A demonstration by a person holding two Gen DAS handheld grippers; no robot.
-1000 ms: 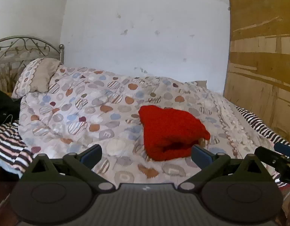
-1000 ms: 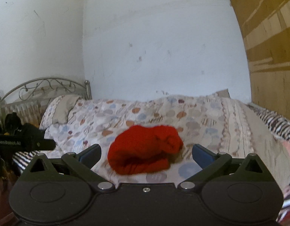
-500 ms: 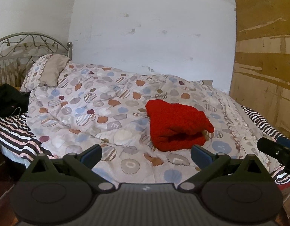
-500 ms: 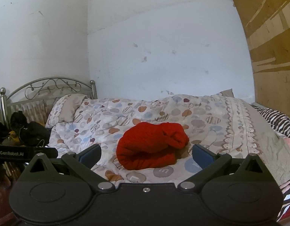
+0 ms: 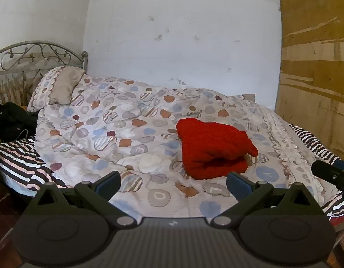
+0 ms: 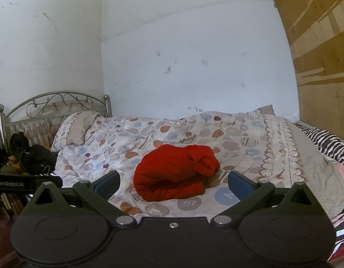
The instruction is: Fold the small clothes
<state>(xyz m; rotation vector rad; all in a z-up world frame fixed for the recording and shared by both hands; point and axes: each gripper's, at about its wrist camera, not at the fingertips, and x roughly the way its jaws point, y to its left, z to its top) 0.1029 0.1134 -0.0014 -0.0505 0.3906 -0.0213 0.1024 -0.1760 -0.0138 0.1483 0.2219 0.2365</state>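
A red knitted garment [image 5: 213, 148] lies folded in a thick bundle on the patterned duvet [image 5: 118, 134], a little right of the bed's middle. In the right wrist view the same red garment [image 6: 175, 173] shows its rolled edge toward the camera. My left gripper [image 5: 173, 184] is open and empty, held back from the bed with the garment beyond its right finger. My right gripper [image 6: 173, 184] is open and empty too, with the garment beyond and between its fingers, not touching it.
A pillow [image 5: 57, 86] leans on the metal headboard [image 5: 36, 53] at the left. Dark clothes [image 5: 11, 117] pile at the left bedside. A striped sheet [image 5: 20, 163] shows under the duvet [image 6: 272, 138]. A wooden board [image 5: 314, 67] stands at the right. The other gripper [image 5: 332, 175] pokes in.
Both grippers have drawn back from the bed, so the garment looks smaller and farther off. The red garment has stayed where it lies. Both stay open.
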